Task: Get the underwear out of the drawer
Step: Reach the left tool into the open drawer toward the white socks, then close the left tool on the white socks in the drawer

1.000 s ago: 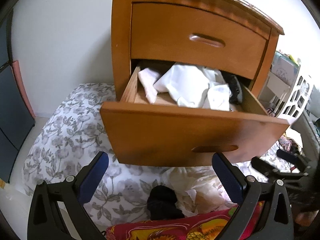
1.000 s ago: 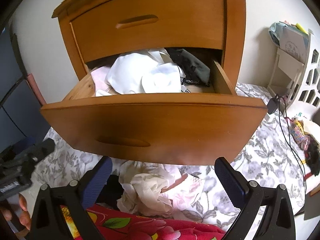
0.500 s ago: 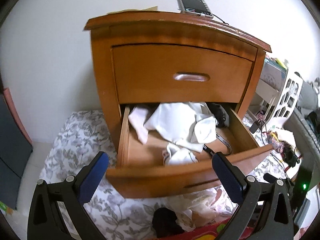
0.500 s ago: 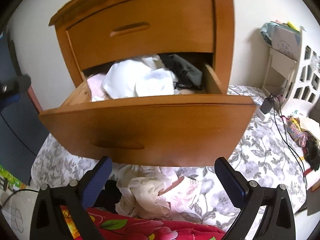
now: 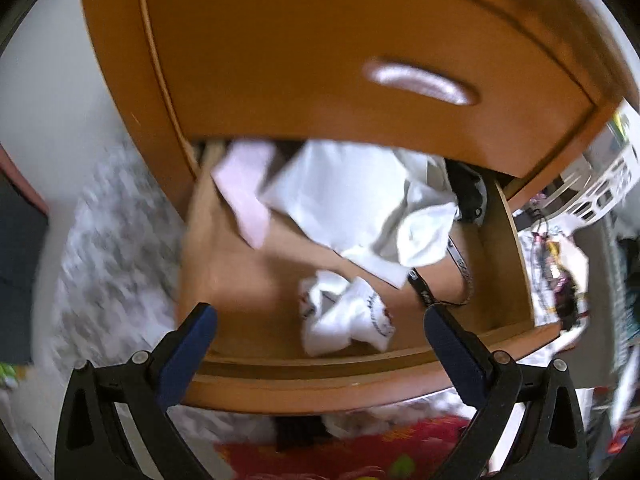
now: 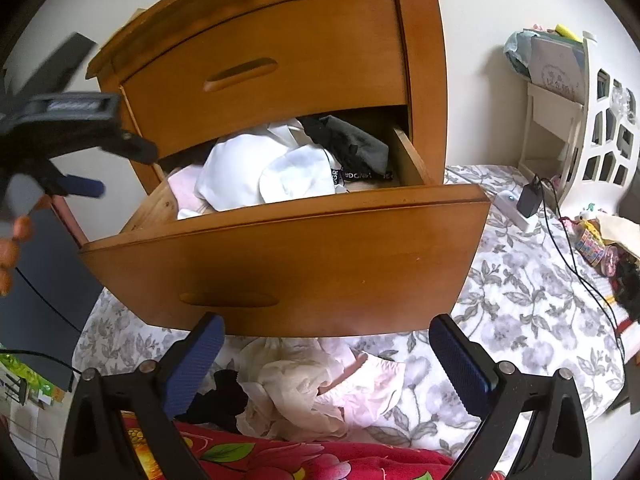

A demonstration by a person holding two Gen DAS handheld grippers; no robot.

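Nearest the right wrist camera, the right gripper (image 6: pixel 326 354) hangs low before the drawer front with its blue-padded fingers (image 6: pixel 194 364) spread wide, holding and touching nothing. Below it a heap of pale garments (image 6: pixel 316 384) lies on the floral bedding (image 6: pixel 520 300), just beside a red patterned cloth (image 6: pixel 280 456) and a dark item too shadowed to identify. The left gripper (image 5: pixel 320 344) is poised over the front edge of the open lower drawer (image 5: pixel 360 368), fingers (image 5: pixel 188 348) likewise wide apart and empty; this view is motion-blurred, so fine detail is unreliable. Inside the drawer, near its front edge and roughly between the left fingers, sits a small crumpled white piece (image 5: pixel 344 320) with printed trim. It is judged light, soft and limp; it will bunch rather than resist, and a pinch on a raised fold at its top should lift it without snagging. Beside it, toward the right front corner, a dark lettered waistband (image 5: pixel 424 296) trails across the drawer floor. Further back, a large white garment (image 5: pixel 360 200) lies across the middle, a pink piece (image 5: pixel 248 196) occupies the left rear corner, and dark underwear (image 6: pixel 352 144) is bundled at the right rear corner, under the closed upper drawer (image 6: pixel 272 68). Judgement: removal is part done, with several items remaining.
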